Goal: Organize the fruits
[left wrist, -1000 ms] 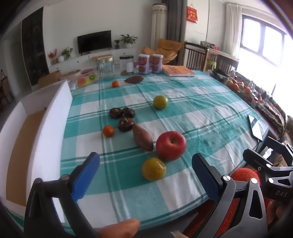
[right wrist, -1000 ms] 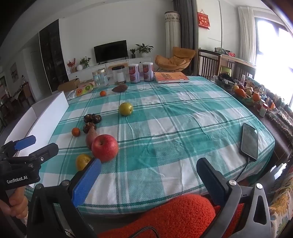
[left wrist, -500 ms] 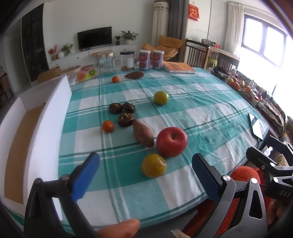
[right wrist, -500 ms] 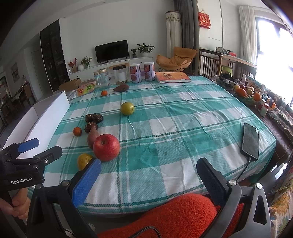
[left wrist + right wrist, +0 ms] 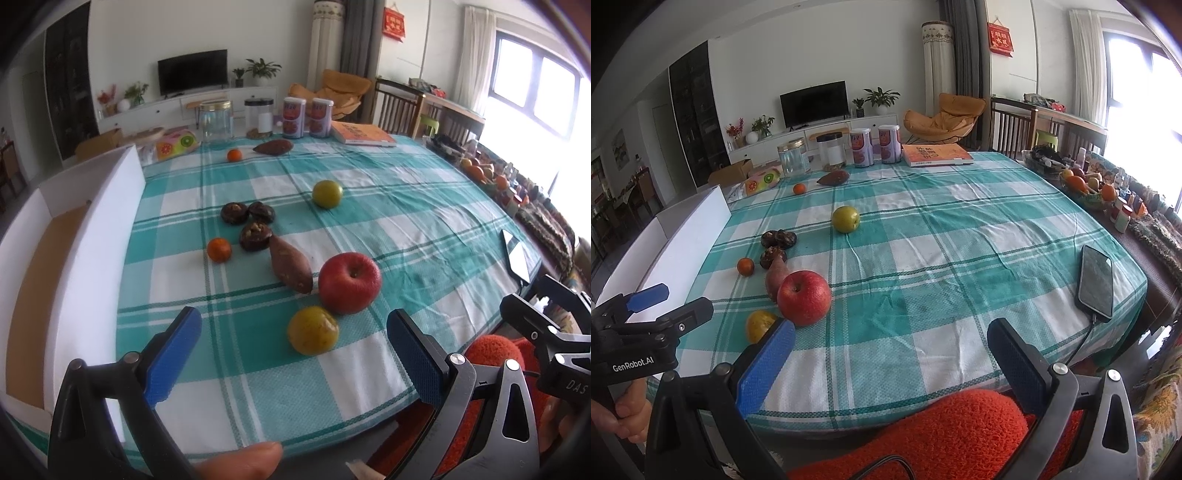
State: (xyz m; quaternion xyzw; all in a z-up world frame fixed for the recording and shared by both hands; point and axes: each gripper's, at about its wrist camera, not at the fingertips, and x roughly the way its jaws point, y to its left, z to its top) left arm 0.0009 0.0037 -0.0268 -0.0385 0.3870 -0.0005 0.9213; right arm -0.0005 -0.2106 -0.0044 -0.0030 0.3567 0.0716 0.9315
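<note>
Lying nearest the front edge of the checked surface [image 5: 369, 206], yellow-orange fruit [image 5: 313, 330] just ahead of and between the wide-spread fingers of left gripper [image 5: 293, 347]; red apple [image 5: 349, 282] touching or nearly touching behind it, sweet potato [image 5: 290, 267] beside, long axis running away and leftward. White box [image 5: 92, 236] at left edge. Right gripper [image 5: 890, 360] likewise wide, empty, farther to the right; left judged nearer. Legible: "GenRobot.AI" on left gripper body, "DAS" on right; book cover text unreadable.

Apple [image 5: 349, 282] right of sweet potato [image 5: 290, 268] (touching), box [image 5: 70, 236] at tablecloth's [image 5: 388, 206] left edge
</note>
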